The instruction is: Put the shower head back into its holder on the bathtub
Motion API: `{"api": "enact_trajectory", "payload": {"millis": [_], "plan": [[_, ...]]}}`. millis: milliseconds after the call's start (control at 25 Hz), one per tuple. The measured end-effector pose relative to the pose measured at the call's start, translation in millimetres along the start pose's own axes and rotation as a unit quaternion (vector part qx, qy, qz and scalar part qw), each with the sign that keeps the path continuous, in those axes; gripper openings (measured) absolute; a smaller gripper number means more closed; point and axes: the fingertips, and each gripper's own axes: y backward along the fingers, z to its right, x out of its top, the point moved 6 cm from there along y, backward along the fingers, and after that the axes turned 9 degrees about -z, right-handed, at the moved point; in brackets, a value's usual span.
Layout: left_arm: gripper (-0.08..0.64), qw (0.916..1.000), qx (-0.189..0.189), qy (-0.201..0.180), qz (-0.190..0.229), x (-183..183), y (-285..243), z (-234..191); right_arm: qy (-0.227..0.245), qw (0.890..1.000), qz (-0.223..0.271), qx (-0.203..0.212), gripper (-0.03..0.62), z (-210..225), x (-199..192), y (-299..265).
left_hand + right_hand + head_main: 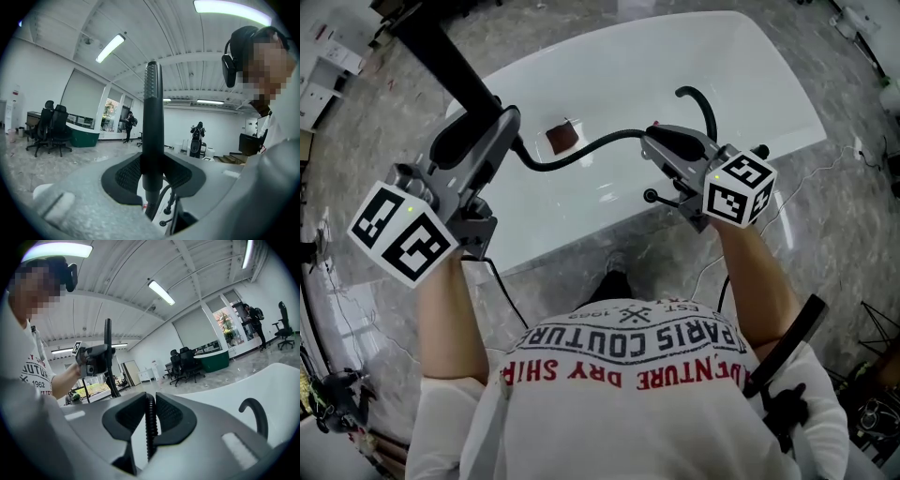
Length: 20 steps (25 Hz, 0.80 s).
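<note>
The black shower head is a long wand that sticks up and away from my left gripper, which is shut on its handle. In the left gripper view the shower head stands upright between the pads of my left gripper. Its black ribbed hose sags across the white bathtub to my right gripper, which is shut on it. In the right gripper view the hose runs between the closed pads of my right gripper. Small black knobs sit on the tub rim under the right gripper.
A curved black faucet spout rises from the tub rim just beyond the right gripper, and it shows as a hook in the right gripper view. A dark drain lies in the tub floor. Cables trail on the marble floor.
</note>
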Motion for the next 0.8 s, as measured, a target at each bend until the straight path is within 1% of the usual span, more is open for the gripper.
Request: {"api": "enact_trajectory", "payload": {"millis": [120, 280, 400, 480, 640, 800], "plan": [[0.14, 0.9997, -0.01, -0.009, 0.021, 20.1, 0.1, 12.6, 0.006, 1.0, -0.017, -0.01, 0.071, -1.5, -12.5, 17.2], [0.141, 0.9988, -0.019, -0.04, 0.024, 41.3, 5.3, 35.3, -0.004, 0.999, -0.027, -0.027, 0.074, -6.2, -33.4, 40.8], [0.141, 0.9975, -0.026, -0.06, 0.027, 47.6, 9.7, 57.3, -0.014, 0.999, -0.031, -0.034, 0.074, -11.6, -56.6, 57.0], [0.141, 0.9967, -0.033, -0.069, 0.027, 44.9, 10.8, 75.1, -0.023, 0.999, -0.031, -0.033, 0.074, -15.9, -73.4, 68.5], [0.141, 0.9958, -0.058, -0.07, 0.016, 37.8, 10.3, 106.0, -0.043, 0.998, -0.039, -0.024, 0.081, -24.5, -101.9, 88.7], [0.141, 0.9948, -0.077, -0.064, 0.015, 46.3, 10.0, 124.2, -0.059, 0.996, -0.058, -0.017, 0.087, -34.5, -128.9, 100.2]]}}
